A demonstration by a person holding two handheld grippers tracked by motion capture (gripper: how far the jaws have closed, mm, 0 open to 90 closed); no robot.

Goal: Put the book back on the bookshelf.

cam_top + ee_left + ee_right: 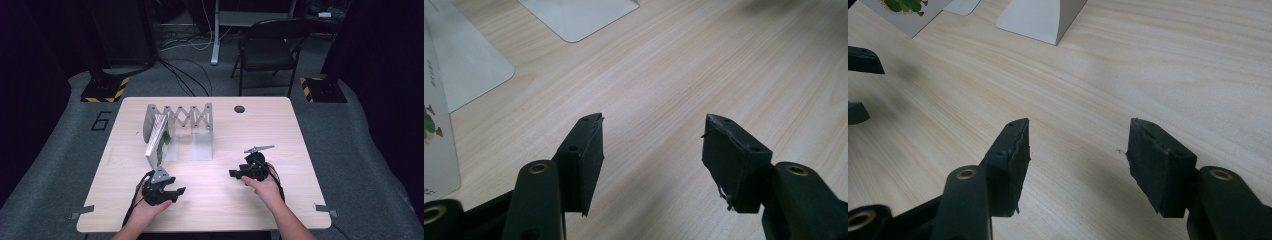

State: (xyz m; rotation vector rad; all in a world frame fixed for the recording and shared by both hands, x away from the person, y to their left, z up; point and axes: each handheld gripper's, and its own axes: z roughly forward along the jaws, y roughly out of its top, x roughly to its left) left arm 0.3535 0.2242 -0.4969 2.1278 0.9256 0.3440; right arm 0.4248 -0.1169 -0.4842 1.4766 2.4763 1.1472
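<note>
On the left part of the bench (pixel 210 200) stands a grey metal rack (pixel 185 127) with an accordion back and flat base plates. A book (pixel 156 142) leans inside its left slot, tilted, with a green picture on the cover. In the left gripper view the book's white cover (pixel 436 130) appears at the left edge, beside a rack plate (pixel 474 65).

Just in front of the book, near the front edge of the bench, is the left hand-held gripper (pixel 172 192). Its jaws are spread wide apart with nothing between them, only bare wood under them, and they point to the right. It is near the book but does not touch it.

More to the right, well apart from the rack, is the right hand-held gripper (pixel 237 174). Its jaws are also spread and hold nothing, and they point to the left, towards the other gripper. In the right gripper view a rack plate (pixel 1040 17) lies ahead.
</note>
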